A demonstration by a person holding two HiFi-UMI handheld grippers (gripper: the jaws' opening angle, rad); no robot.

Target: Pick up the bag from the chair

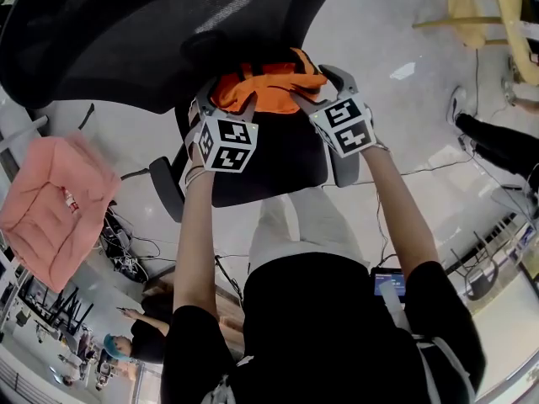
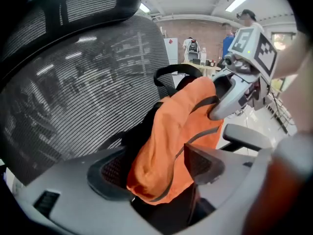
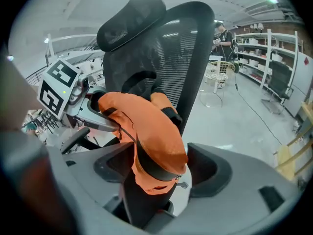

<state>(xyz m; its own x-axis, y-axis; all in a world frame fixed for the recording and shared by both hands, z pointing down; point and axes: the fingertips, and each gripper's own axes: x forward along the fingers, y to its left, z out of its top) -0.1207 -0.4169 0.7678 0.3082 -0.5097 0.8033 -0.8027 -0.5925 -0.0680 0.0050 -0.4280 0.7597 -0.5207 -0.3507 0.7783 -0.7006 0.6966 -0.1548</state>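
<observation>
Orange fabric bag with black straps [image 1: 268, 87] lies on the seat of the black mesh office chair [image 1: 278, 171], against its backrest; left tongs [image 2: 159, 173] and right tongs [image 3: 161, 170] gape wide, each straddling the bag, not clamping it.

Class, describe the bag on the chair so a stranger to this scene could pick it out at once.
Find the black mesh office chair. On its seat, in front of the backrest, slumps a soft orange bag with black trim and a black loop handle. It is the only bright orange thing there; the chair around it is black.
</observation>
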